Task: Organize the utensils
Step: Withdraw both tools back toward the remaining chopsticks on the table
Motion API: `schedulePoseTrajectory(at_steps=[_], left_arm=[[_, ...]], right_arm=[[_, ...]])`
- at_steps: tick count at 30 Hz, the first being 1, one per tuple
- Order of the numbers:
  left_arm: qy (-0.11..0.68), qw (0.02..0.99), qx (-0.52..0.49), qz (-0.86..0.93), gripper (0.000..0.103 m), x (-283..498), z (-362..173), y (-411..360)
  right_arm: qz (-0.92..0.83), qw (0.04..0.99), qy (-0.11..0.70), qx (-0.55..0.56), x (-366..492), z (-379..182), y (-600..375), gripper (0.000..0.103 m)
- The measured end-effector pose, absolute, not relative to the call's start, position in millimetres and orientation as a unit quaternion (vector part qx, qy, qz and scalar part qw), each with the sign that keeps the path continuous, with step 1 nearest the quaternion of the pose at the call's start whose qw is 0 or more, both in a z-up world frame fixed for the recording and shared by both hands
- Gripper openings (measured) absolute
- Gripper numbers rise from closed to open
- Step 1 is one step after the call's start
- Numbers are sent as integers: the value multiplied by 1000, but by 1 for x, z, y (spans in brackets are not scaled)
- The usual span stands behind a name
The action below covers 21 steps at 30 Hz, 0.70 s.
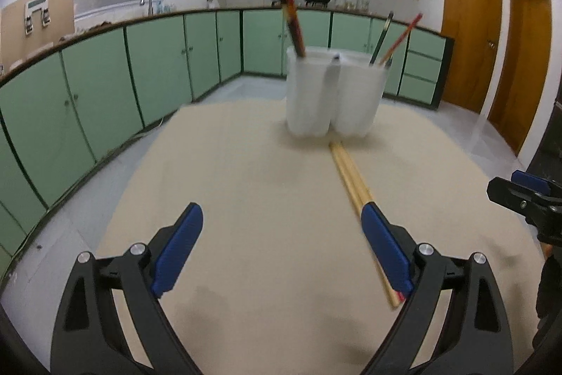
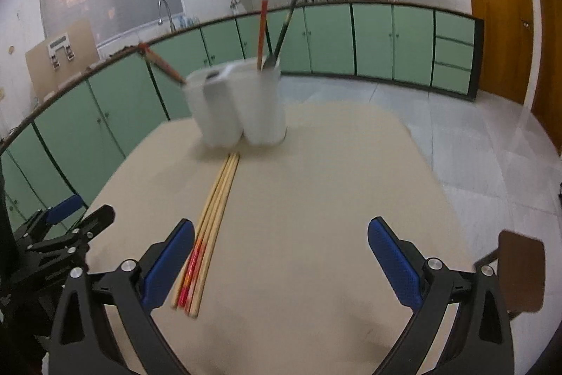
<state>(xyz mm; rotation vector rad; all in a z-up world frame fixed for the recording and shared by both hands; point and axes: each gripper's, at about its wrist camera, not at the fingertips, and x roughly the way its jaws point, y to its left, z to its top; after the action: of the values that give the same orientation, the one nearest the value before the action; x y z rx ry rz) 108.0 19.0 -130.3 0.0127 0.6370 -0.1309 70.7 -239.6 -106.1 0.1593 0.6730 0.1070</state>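
Note:
A white two-compartment utensil holder [image 1: 332,92] stands at the far side of the beige table [image 1: 246,199]; it also shows in the right wrist view [image 2: 239,108]. Dark red chopsticks [image 1: 293,23] lean in its left compartment; a green and a red stick [image 1: 395,37] lean in the right one. Several bamboo chopsticks [image 2: 210,227] with red ends lie together on the table, running from the holder toward me; they also show in the left wrist view [image 1: 351,178]. My left gripper [image 1: 281,248] is open, its right finger over the chopsticks. My right gripper [image 2: 281,262] is open, its left finger beside them.
Green kitchen cabinets [image 1: 105,86] run along the left and back walls. Wooden doors [image 1: 491,41] stand at the right. A brown chair [image 2: 520,269] stands at the table's right edge. The right gripper [image 1: 527,199] shows at the left view's right edge.

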Motion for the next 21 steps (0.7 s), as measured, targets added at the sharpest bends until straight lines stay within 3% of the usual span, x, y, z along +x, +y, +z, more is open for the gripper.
schedulePoseTrajectory(at_steps=[8, 21], left_arm=[[344, 937, 22, -58, 89, 96, -153, 22], [367, 929, 13, -42, 89, 93, -160, 34]], right_arm=[[67, 929, 362, 47, 54, -133, -211, 96], [85, 910, 405, 28, 46, -157, -187, 73]])
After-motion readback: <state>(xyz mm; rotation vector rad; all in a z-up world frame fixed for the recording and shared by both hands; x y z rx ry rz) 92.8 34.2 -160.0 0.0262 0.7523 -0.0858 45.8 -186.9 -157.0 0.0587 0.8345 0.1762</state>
